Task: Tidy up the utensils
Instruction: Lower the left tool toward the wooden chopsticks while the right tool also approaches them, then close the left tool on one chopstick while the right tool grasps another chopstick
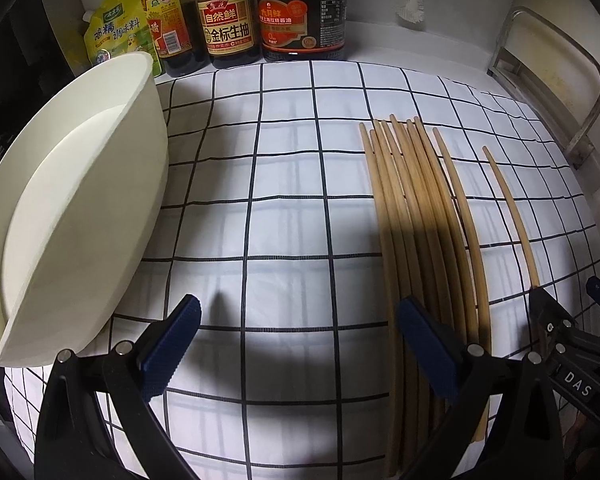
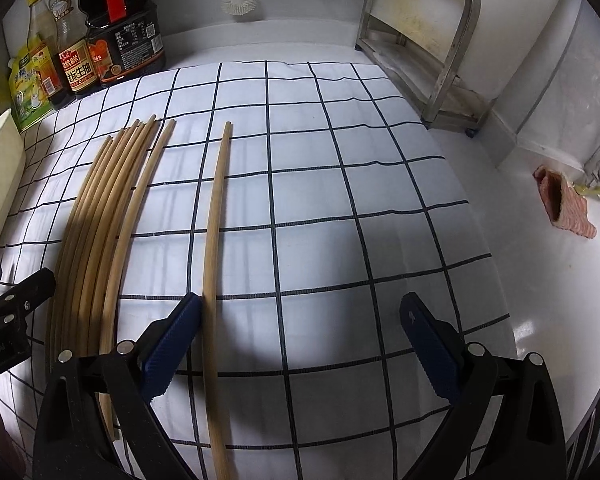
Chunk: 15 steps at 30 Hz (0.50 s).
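Both hand-held grippers, left (image 1: pixel 300 354) and right (image 2: pixel 300 350), hover wide open and empty over wooden chopsticks (image 1: pixel 416 220) lying on the checked cloth (image 2: pixel 340 200) covering the tabletop, where a careless pinch could roll the lone chopstick (image 2: pixel 214 240) away.

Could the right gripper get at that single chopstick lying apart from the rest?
Probably yes. The right gripper is open, and the lone chopstick already runs between its fingers, beside the left one. Nothing covers it, and the bundled chopsticks lie clear to its left.
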{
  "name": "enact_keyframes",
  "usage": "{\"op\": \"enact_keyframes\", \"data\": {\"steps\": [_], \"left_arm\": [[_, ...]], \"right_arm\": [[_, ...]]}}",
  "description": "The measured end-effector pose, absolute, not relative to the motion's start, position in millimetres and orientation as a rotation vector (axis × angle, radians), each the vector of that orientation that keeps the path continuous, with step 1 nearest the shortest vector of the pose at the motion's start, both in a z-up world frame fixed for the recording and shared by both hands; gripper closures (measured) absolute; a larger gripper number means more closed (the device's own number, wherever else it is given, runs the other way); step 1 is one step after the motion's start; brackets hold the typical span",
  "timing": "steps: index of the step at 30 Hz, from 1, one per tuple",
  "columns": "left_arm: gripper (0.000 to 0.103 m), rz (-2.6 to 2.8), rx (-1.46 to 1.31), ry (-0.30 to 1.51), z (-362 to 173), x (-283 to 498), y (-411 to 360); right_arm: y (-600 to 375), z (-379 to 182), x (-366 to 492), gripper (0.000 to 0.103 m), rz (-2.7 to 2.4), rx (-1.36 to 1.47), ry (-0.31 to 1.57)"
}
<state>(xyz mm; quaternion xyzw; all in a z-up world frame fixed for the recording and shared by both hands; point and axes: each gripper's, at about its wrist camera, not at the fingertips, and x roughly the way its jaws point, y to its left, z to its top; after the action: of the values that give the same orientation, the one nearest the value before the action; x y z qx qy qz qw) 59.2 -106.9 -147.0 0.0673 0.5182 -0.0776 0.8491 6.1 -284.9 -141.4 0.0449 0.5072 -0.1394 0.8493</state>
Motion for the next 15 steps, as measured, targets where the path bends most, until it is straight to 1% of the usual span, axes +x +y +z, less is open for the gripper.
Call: {"op": "enact_keyframes", "data": {"steps": [4,11,12,14,15], "left_arm": [[0.006,-0.162,0.144,1.105,-148.7,59.0,-107.6],[0.005,-0.148,0.140,1.114,-150.5,62.3,-105.4],[0.006,-0.144,0.141,1.115,-150.5,63.0,-105.2],[0.008,-0.141,0.152,1.114,-149.9,64.4,-106.9],[0.013,-0.151,0.153,1.112,-149.1,64.0,-107.9]], "right_arm": [[-281.7,-141.5,4.6,0.009,-0.288,0.087,1.058],[-279.1,-141.0,2.3,0.010,-0.284,0.076,1.034],[-278.2,-140.7,2.2,0.012,-0.280,0.072,1.032],[-275.5,-139.7,2.8,0.022,-0.248,0.072,1.026],[-275.5,-139.2,3.5,0.024,-0.240,0.075,1.025]]}}
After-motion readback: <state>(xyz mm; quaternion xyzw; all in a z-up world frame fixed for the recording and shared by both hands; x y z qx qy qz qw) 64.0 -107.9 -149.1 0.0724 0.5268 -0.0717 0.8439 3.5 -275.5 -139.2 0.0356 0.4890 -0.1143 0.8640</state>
